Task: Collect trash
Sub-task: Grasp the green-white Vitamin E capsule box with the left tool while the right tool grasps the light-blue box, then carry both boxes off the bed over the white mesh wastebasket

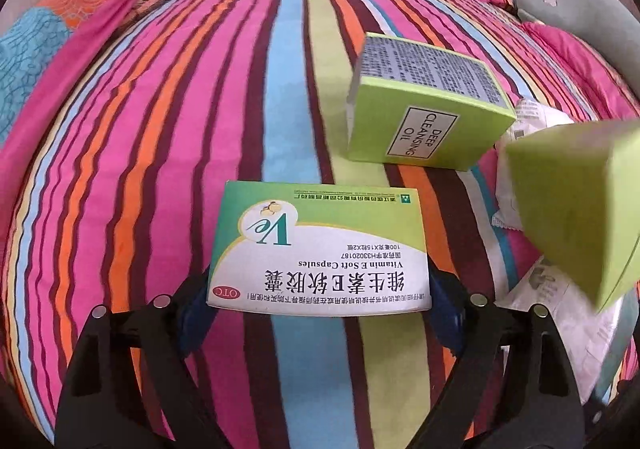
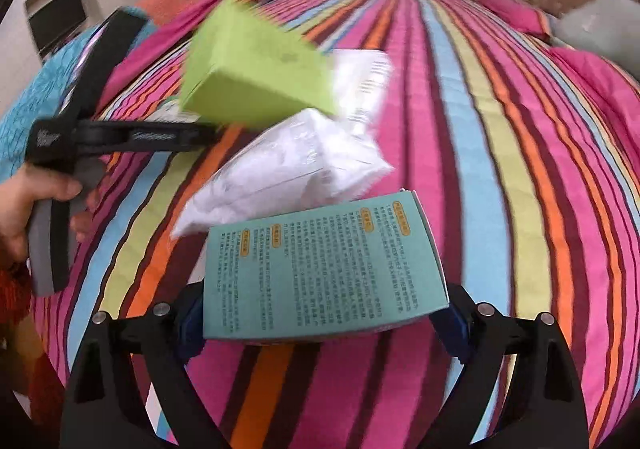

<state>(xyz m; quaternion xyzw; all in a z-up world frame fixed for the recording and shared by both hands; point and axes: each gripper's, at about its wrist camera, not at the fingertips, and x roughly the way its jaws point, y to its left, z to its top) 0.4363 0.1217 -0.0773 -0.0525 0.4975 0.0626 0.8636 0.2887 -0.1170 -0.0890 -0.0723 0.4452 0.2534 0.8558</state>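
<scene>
My left hand-held gripper [image 1: 320, 301] is clamped on a Vitamin E capsule box [image 1: 318, 245], held flat over the striped bed [image 1: 160, 153]. My right hand-held gripper [image 2: 320, 323] is clamped on a teal printed box [image 2: 324, 269]. Beyond the left one, a green Deep Cleansing Oil box [image 1: 424, 105] lies on the bed, with white wrappers [image 2: 288, 169] and a blurred green box [image 2: 256, 69] to the right.

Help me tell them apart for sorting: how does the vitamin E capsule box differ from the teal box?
The vitamin E capsule box is white and green with large lettering; the teal box is plain teal with dense small print. The first sits between the left gripper fingers, the second between the right gripper fingers. Both are flat cartons.
</scene>
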